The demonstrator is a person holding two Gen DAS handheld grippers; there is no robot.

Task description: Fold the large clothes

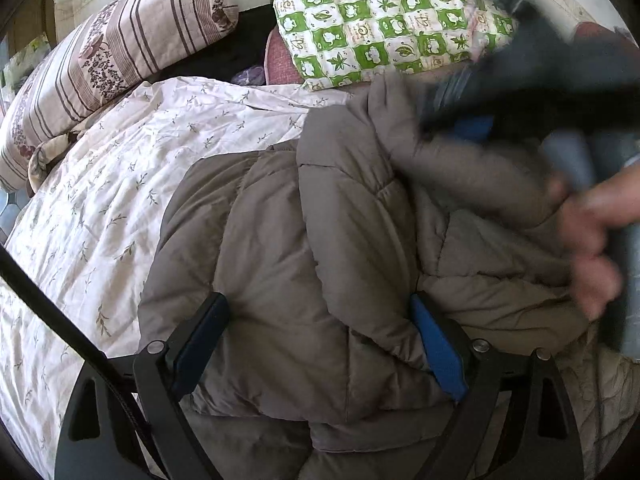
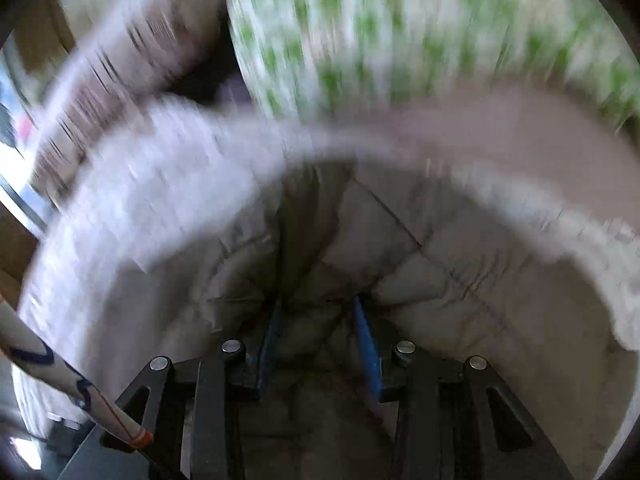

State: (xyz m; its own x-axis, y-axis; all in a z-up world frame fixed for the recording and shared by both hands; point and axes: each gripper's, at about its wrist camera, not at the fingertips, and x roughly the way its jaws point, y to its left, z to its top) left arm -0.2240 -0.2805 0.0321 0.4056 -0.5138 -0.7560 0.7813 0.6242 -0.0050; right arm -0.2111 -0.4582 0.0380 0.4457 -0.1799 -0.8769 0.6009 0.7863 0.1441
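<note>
A grey-brown puffer jacket (image 1: 280,240) lies bunched on the bed. My left gripper (image 1: 320,340) stands wide open over it, with a thick fold of the jacket bulging between its fingers. In the left wrist view my right gripper (image 1: 460,120) is a dark blur at the upper right, above the jacket's far side, with a person's hand (image 1: 592,240) on its handle. The right wrist view is smeared by motion. It shows my right gripper (image 2: 316,320) shut on a pinch of the jacket (image 2: 400,248), whose quilted cloth hangs in front of the blue pads (image 2: 368,344).
A pale sheet with a leaf print (image 1: 100,200) covers the bed to the left of the jacket. A striped pillow (image 1: 100,52) lies at the far left, and a green-and-white checked quilt (image 1: 380,16) lies folded at the far side. A black cable (image 1: 60,312) crosses the lower left.
</note>
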